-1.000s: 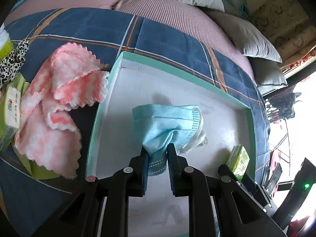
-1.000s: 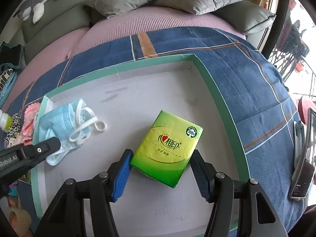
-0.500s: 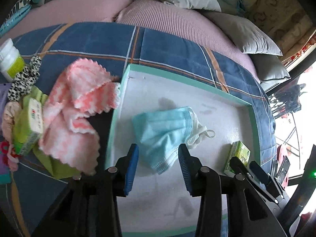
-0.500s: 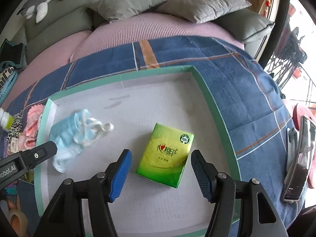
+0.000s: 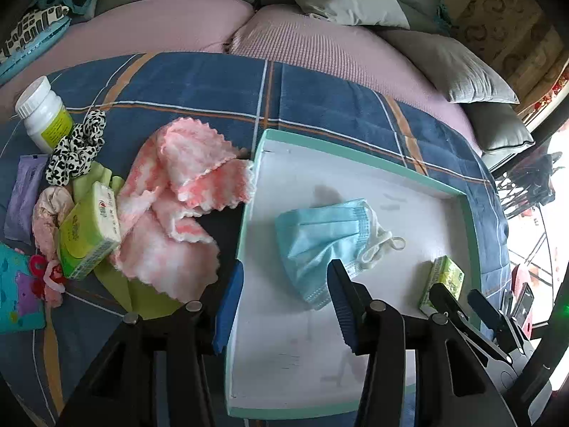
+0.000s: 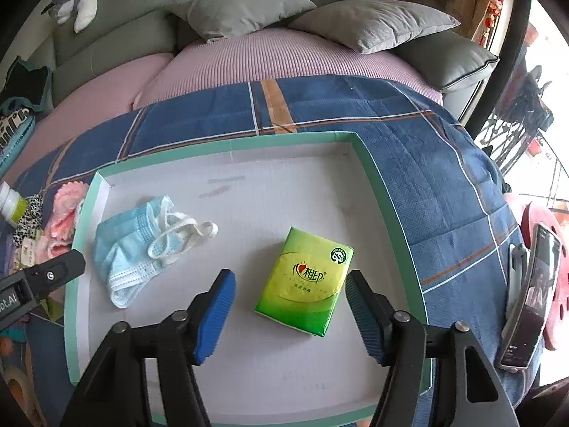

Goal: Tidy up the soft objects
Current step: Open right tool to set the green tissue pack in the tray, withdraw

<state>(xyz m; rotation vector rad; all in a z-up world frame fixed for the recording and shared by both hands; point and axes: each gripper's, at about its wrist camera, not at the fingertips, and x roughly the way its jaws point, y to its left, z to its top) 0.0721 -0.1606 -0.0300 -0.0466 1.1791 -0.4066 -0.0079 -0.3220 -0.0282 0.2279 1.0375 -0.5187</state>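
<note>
A white tray with a teal rim [image 5: 359, 147] [image 6: 227, 144] lies on a blue plaid blanket. A crumpled blue face mask [image 5: 320, 235] [image 6: 131, 245] lies in its left part. A green tissue pack [image 6: 306, 281] [image 5: 442, 279] lies in its right part. My left gripper [image 5: 284, 295] is open and empty, hovering just short of the mask at the tray's left edge. My right gripper [image 6: 290, 306] is open and empty, its fingers either side of the green pack's near end, apart from it. A pink and white cloth [image 5: 177, 206] lies left of the tray.
Left of the tray lie a second green tissue pack [image 5: 89, 231], a black and white scrunchie [image 5: 76, 153], a white bottle [image 5: 44, 114], a pink scrunchie [image 5: 48, 210] and a purple packet [image 5: 23, 199]. A phone [image 6: 533, 295] lies right of the tray. Cushions line the back.
My left gripper opened, let go of the blue mask in the tray and drew back. My right gripper, open throughout, pulled back from the green tissue pack.
</note>
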